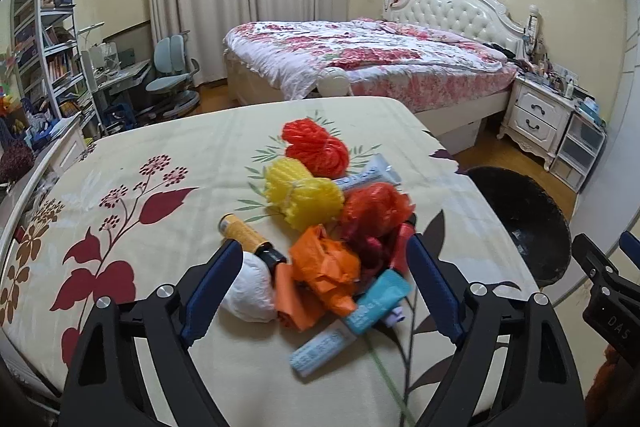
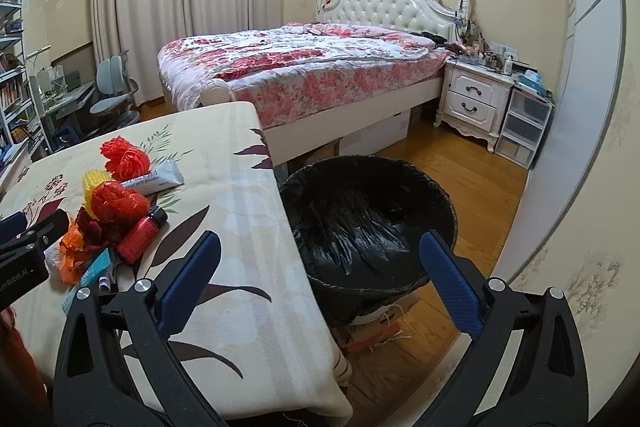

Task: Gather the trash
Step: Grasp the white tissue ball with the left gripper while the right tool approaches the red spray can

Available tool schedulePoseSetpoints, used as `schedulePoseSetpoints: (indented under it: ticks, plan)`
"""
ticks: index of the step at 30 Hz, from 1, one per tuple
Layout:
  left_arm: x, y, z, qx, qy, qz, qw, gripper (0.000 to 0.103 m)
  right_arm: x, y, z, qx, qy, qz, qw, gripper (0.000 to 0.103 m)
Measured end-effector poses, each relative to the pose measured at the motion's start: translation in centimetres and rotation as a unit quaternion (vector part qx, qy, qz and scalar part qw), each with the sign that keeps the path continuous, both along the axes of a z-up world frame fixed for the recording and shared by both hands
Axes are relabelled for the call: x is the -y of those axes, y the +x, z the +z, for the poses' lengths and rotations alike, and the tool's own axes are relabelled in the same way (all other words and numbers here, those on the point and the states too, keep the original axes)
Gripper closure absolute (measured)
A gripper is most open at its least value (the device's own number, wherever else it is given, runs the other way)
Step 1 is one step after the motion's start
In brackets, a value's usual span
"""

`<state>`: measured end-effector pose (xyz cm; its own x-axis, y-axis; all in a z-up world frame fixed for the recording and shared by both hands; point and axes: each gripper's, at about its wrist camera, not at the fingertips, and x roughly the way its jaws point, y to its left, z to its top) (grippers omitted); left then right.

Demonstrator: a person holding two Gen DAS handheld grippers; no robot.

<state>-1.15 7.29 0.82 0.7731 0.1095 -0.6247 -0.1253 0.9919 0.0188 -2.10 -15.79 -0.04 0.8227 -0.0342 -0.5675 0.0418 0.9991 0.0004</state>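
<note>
A heap of trash lies on the floral tablecloth (image 1: 160,163): a red net (image 1: 316,147), a yellow foam net (image 1: 304,197), a red plastic bag (image 1: 376,207), an orange bag (image 1: 324,267), a white paper wad (image 1: 248,291), an amber bottle (image 1: 244,233), and teal and pale blue sachets (image 1: 380,299). My left gripper (image 1: 324,255) is open, its fingers on either side of the heap's near end. My right gripper (image 2: 320,247) is open and empty, over the table edge beside the black-lined bin (image 2: 368,219). A red bottle (image 2: 140,235) shows in the right wrist view.
The bin stands on the wooden floor just right of the table (image 2: 240,227). A bed (image 2: 300,67) and a white nightstand (image 2: 472,103) are beyond. A desk, chair and bookshelf (image 1: 44,39) stand at the left.
</note>
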Motion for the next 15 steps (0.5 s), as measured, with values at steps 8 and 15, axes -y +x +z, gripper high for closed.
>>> schedulePoseSetpoints:
  ticks: [8, 15]
  plan:
    - [-4.7, -1.0, -1.2, -0.019, 0.002, 0.047, 0.9987, 0.02, -3.0, 0.5, -0.5, -0.021, 0.014, 0.043, 0.999, 0.024]
    - [-6.1, -0.7, -2.6, -0.038, -0.007, 0.059, 0.9975, 0.02, -5.1, 0.6, -1.1, -0.028, 0.01, 0.067, 0.997, 0.024]
